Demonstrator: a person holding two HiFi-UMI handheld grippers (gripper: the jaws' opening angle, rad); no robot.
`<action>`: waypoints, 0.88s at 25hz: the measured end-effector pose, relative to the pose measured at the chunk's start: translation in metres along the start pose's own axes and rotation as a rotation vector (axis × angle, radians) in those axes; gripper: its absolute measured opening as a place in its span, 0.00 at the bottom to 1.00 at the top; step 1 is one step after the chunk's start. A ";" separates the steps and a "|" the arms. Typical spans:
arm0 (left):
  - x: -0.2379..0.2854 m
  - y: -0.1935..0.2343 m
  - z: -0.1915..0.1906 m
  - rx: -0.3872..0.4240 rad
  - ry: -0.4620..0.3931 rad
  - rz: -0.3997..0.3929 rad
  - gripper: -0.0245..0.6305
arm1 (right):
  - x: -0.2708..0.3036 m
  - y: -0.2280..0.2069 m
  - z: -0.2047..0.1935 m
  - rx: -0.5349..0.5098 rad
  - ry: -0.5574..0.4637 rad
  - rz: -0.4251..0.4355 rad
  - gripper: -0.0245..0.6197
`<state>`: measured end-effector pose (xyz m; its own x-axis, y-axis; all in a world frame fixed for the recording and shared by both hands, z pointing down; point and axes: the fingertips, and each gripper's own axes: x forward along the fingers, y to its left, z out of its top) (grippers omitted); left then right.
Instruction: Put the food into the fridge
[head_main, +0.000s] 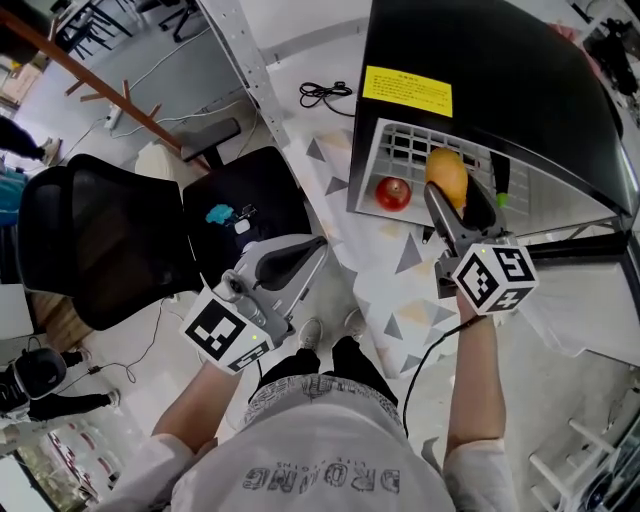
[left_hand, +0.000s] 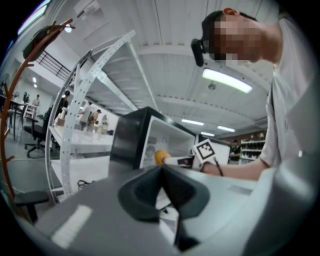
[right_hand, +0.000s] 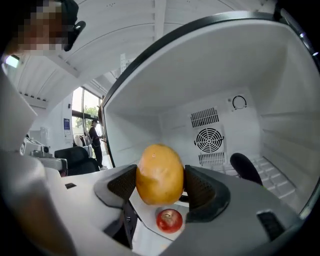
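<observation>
The right gripper (right_hand: 160, 187) has its jaws closed onto a yellow-orange mango (head_main: 447, 173), one pad pressed to each side of the fruit. It holds the mango just inside the mouth of the open black fridge (head_main: 500, 60), above the white wire shelf (head_main: 410, 145). A red apple (right_hand: 169, 220) already lies on the fridge floor, below the mango, and a dark rounded thing (right_hand: 245, 167) sits further in toward the fridge's back wall. The left gripper (left_hand: 162, 172) hangs well out from the fridge with its pads pressed together on nothing, nearer a black office chair (head_main: 100, 240).
</observation>
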<state>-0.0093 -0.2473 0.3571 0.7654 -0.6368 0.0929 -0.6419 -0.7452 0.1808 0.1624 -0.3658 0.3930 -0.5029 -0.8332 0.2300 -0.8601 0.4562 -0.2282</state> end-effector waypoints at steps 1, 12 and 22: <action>0.000 0.001 0.000 -0.003 0.001 0.003 0.05 | 0.004 -0.002 -0.001 -0.013 0.008 -0.004 0.48; 0.000 0.017 -0.009 -0.027 0.010 0.041 0.05 | 0.043 -0.024 -0.008 -0.142 0.091 -0.053 0.48; 0.003 0.029 -0.013 -0.036 0.010 0.062 0.05 | 0.067 -0.029 -0.024 -0.221 0.177 -0.076 0.49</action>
<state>-0.0250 -0.2682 0.3749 0.7250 -0.6791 0.1145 -0.6859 -0.6970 0.2092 0.1513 -0.4274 0.4379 -0.4265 -0.8088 0.4049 -0.8839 0.4676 0.0032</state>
